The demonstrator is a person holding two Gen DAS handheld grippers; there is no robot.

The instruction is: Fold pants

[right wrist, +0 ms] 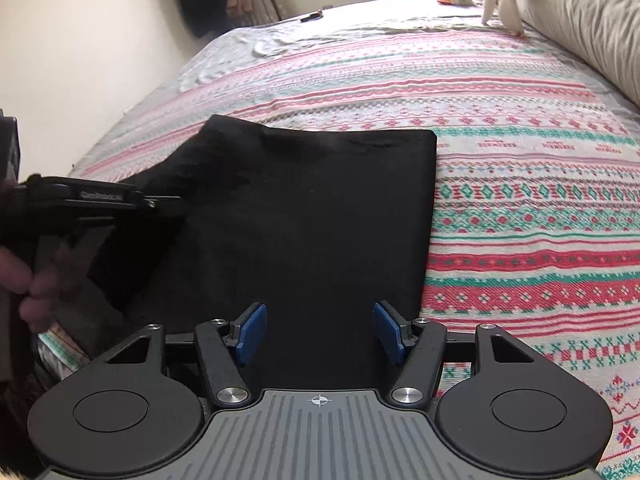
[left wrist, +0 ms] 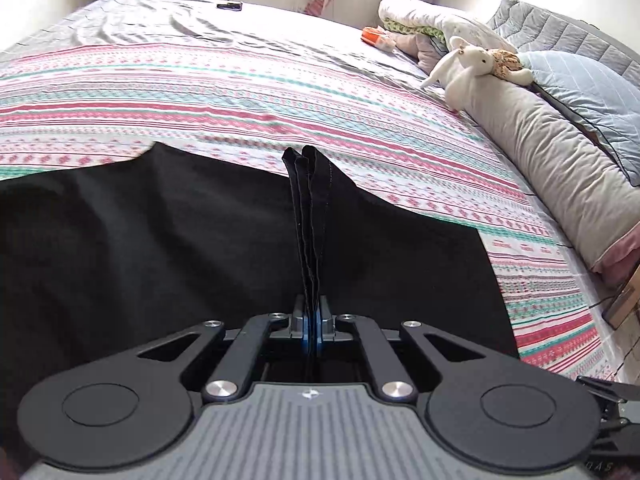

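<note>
Clearly the risk sits with the left gripper (left wrist: 311, 320): its jaws are clamped on a stacked edge of the black pants (left wrist: 160, 240), several layers pinched together and standing up in a ridge. If the pinch has not caught every layer, the lower ones could slip out during a lift and the fold would open unevenly. The pants lie partly folded on the striped bedspread (left wrist: 280, 92), near the bed's front edge, so a pull toward the person might drag the cloth off the mattress. The right gripper (right wrist: 320, 332) hovers over the folded end with its jaws parted and nothing between them, so that end is unpinned and may slide or bunch when the left side moves. The soft, dark fabric also hides creases from view.
</note>
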